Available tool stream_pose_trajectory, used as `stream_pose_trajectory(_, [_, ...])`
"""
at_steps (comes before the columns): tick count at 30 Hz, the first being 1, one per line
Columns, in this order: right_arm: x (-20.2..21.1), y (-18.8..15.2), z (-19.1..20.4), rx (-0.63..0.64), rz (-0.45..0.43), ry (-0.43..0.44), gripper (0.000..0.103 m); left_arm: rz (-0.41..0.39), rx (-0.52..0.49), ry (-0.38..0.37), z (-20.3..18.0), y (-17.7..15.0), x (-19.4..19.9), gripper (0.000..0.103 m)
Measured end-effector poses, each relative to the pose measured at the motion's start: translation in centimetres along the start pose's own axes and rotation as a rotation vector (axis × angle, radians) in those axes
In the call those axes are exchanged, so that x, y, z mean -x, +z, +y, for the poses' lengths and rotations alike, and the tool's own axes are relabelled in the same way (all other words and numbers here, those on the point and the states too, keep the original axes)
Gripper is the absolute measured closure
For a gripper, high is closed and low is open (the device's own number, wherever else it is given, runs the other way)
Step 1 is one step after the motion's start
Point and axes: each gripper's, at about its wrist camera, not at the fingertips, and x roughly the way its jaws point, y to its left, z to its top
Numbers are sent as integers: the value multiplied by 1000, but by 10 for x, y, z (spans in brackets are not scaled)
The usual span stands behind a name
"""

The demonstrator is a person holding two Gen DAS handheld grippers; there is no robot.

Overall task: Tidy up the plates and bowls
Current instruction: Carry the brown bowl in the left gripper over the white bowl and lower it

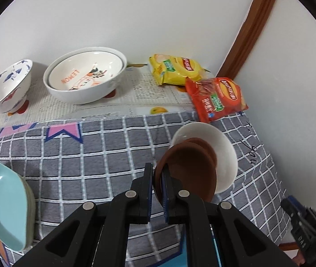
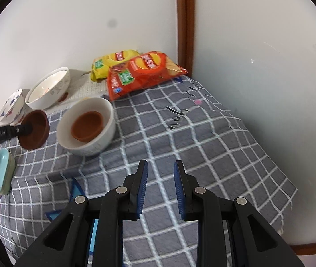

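Note:
My left gripper [image 1: 156, 169] is shut on the rim of a small brown bowl [image 1: 187, 173] and holds it tilted above the checked cloth. In the right wrist view the same brown bowl [image 2: 35, 131] hangs in the left gripper [image 2: 27, 130], just left of a white bowl [image 2: 86, 126]. That white bowl [image 1: 222, 153] has a second brown bowl [image 2: 86, 125] resting inside it. Over the cloth, near the front, my right gripper [image 2: 160, 166] stands open with nothing between its fingers.
A blue-patterned bowl [image 1: 6, 84] and a LEMON bowl nested in a bigger white bowl [image 1: 84, 75] stand on newspaper by the wall. Stacked teal dishes [image 1: 4, 207] lie at the left. Yellow [image 1: 175, 69] and red [image 1: 218, 98] chip bags fill the corner.

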Motion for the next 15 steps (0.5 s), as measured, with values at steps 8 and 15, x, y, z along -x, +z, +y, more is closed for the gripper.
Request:
stream_pose_trajectory(8, [-3,-12,-33,-35,14,-15,79,11,7,-7,-21,6,-17,96])
stream_pose_trajectory(15, [-14,-16,-42,-63,27,-16,79,29,6,-11,-32,17,-38,96])
